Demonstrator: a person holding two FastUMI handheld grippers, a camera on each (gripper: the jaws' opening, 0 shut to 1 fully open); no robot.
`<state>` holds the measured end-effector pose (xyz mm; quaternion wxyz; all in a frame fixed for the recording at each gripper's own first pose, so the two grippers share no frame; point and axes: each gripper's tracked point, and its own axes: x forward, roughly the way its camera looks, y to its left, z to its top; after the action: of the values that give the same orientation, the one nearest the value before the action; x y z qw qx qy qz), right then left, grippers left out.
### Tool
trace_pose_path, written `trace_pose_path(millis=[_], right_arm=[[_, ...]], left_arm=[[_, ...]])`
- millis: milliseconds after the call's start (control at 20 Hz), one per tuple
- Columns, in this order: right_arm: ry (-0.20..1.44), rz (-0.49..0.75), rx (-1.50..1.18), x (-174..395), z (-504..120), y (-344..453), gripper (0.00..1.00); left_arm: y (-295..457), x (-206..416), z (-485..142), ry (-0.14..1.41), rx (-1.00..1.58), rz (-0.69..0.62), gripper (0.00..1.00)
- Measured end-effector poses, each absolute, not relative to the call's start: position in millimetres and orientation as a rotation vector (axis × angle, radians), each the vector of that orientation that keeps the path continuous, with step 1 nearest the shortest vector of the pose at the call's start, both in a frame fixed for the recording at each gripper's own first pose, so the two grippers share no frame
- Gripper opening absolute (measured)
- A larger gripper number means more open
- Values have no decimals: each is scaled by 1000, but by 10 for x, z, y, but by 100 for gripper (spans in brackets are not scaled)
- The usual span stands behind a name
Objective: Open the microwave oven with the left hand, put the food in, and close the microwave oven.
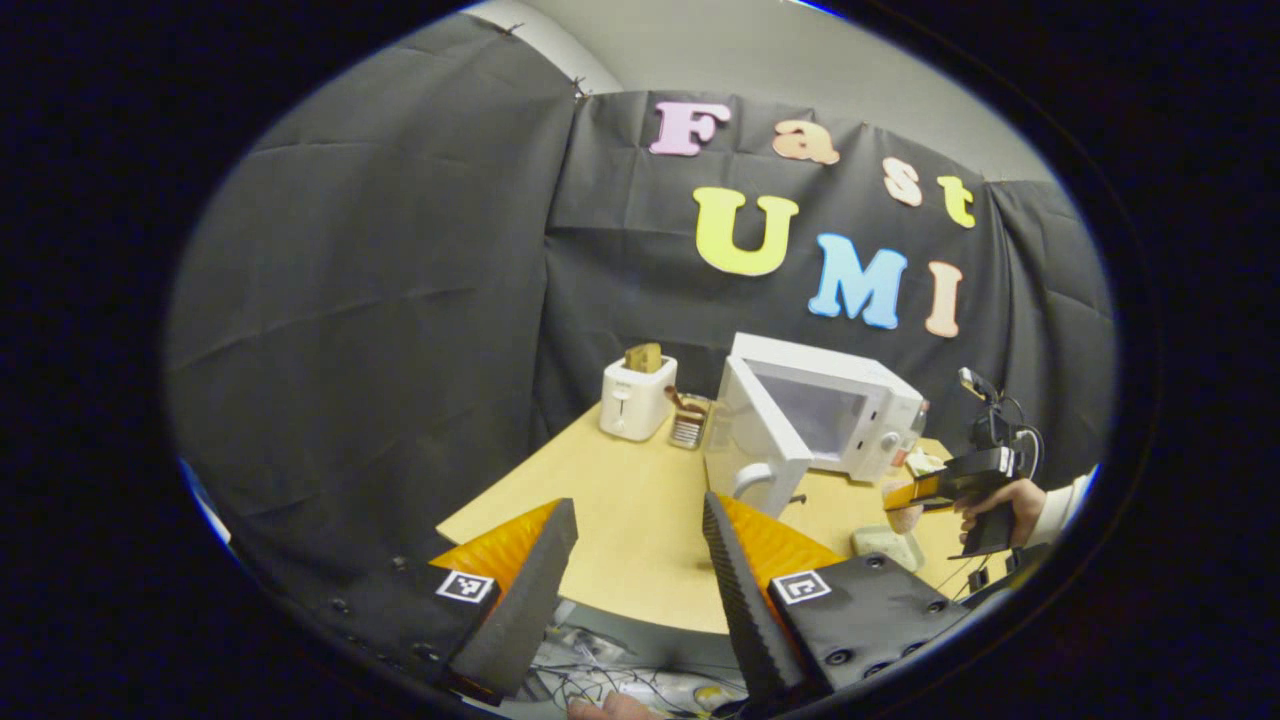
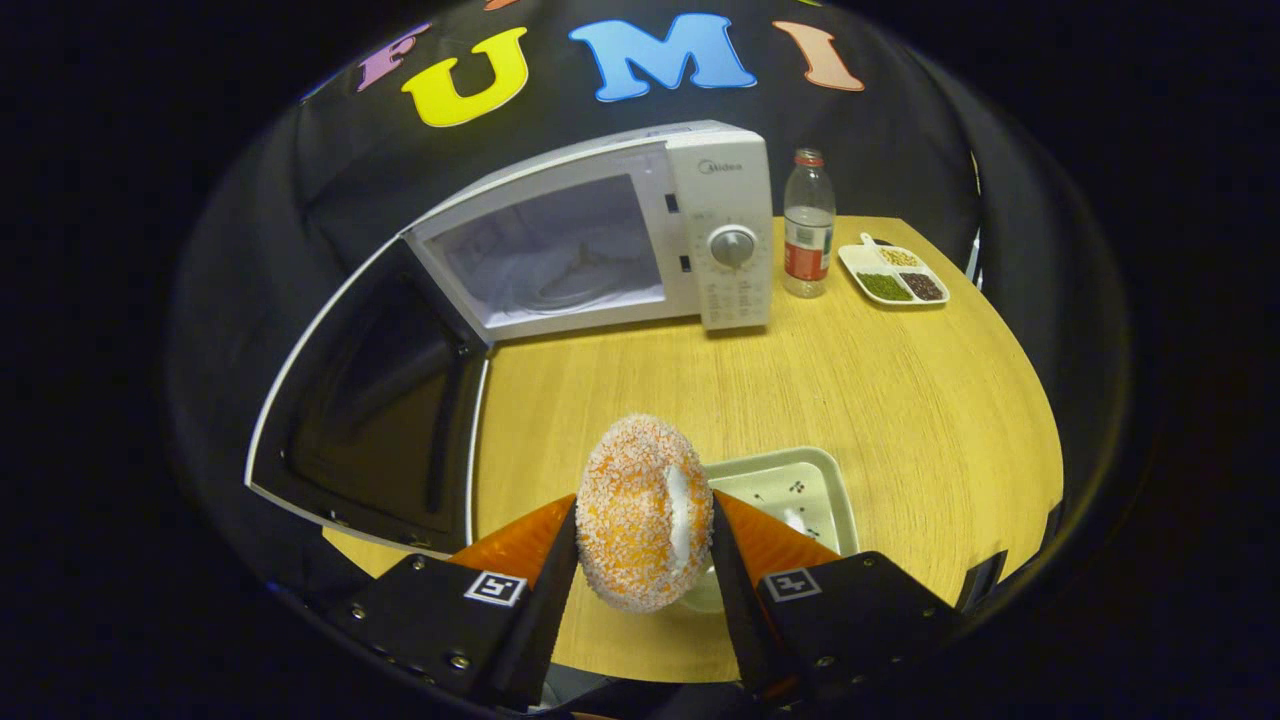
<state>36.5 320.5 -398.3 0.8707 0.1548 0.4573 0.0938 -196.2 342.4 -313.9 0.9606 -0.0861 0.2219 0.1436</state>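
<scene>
The white microwave (image 2: 720,215) stands at the back of the wooden table (image 2: 880,400), its door (image 2: 370,400) swung wide open to the left and its cavity (image 2: 550,255) bare. My right gripper (image 2: 645,535) is shut on a sprinkled doughnut (image 2: 640,525), held upright above a small white plate (image 2: 790,490). In the left gripper view the microwave (image 1: 840,400) sits far off with its door (image 1: 750,440) open toward me, and my left gripper (image 1: 640,545) hangs open over the table's near edge, holding nothing. The right gripper (image 1: 915,495) with the doughnut shows there in a hand (image 1: 1000,500).
A clear bottle with a red label (image 2: 808,225) and a divided dish of grains (image 2: 893,275) stand right of the microwave. A white toaster (image 1: 637,395) with bread and a small rack (image 1: 688,425) sit at the table's far left. Cables lie below the table edge.
</scene>
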Motion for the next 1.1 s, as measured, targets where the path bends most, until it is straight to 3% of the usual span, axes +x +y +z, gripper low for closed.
trace_pose_path(millis=[100,150,400,450,550,1100], right_arm=[[929,213,333,528,-3875,3354,71],[920,221,342,593,-3843,3436,71],[901,257,390,962,-3845,3785,71],[897,258,409,1031,-3857,3843,71],[885,256,445,1214,-3898,3951,71],[788,246,612,2139,-4171,4514,71]], left_arm=[[3428,-1934,-2993,427,-162,294,86],[3407,-1911,-2946,419,-154,290,81],[3314,-1842,-2836,413,-125,305,81],[3313,-1833,-2814,416,-124,321,91],[3251,-1847,-2809,429,-130,348,80],[3123,-1838,-2926,531,-120,493,86]])
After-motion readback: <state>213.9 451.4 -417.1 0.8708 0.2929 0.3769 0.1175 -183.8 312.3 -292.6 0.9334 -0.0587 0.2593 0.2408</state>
